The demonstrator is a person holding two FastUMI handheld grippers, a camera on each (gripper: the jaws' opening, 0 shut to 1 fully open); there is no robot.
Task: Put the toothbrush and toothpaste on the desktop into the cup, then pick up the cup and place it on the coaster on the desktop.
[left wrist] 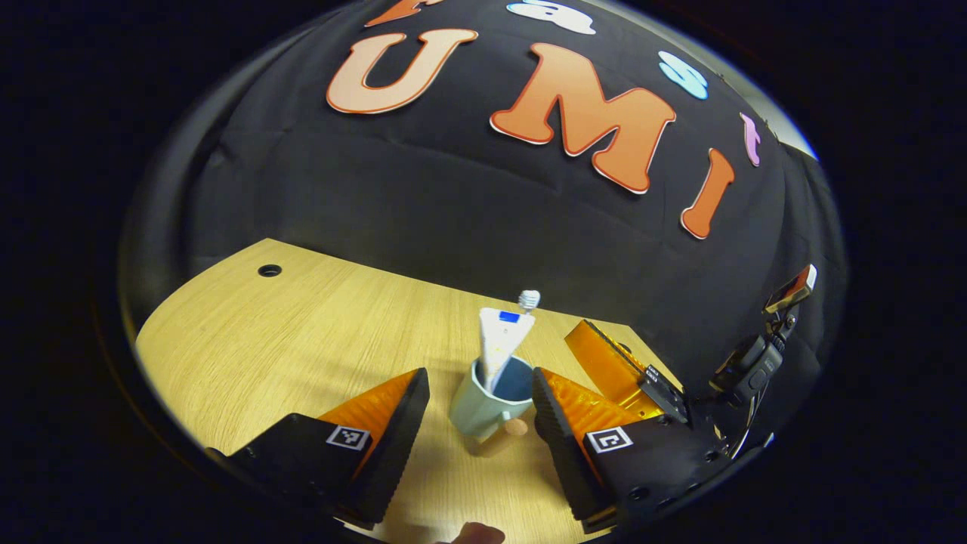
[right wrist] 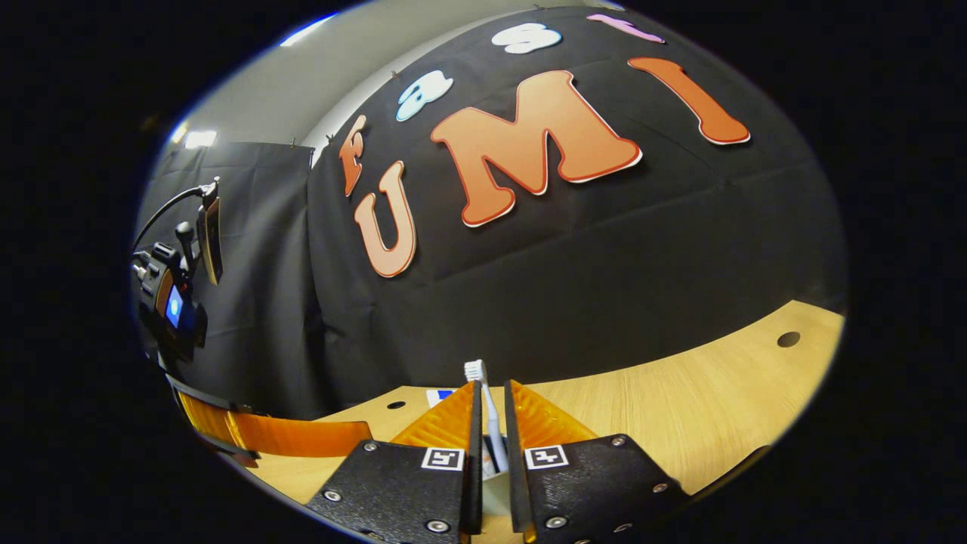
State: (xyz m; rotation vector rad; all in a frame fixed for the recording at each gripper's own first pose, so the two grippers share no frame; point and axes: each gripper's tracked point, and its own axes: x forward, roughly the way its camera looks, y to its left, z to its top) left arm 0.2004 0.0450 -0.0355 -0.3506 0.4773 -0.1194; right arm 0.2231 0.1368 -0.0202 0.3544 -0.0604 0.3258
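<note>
A: What worries you here?

B: The right claw (right wrist: 491, 438) has its two sides drawn narrow around the toothbrush (right wrist: 483, 408), whose bristle head pokes up above the tips. I can't tell if both sides actually press on the handle. If the claw pulls away while gripping, it could drag the brush out or tip the cup (left wrist: 487, 404).

A: And the cup itself?

B: It stands upright on the wooden surface (left wrist: 302, 340), with the toothpaste (left wrist: 500, 344) and toothbrush (left wrist: 529, 300) both standing in it, leaning toward the far side. They make it top-heavy, so a careless grab could topple it.

A: Where's the left claw (left wrist: 480, 412)?

B: Spread wide, holding nothing, with the cup right between its two sides, apart from both. If it closes off-centre it would push the cup sideways instead of gripping.

A: The coaster?

B: Something small and round (left wrist: 516, 427) sits just beside the cup's base on the near right; I can't tell what it is.
</note>
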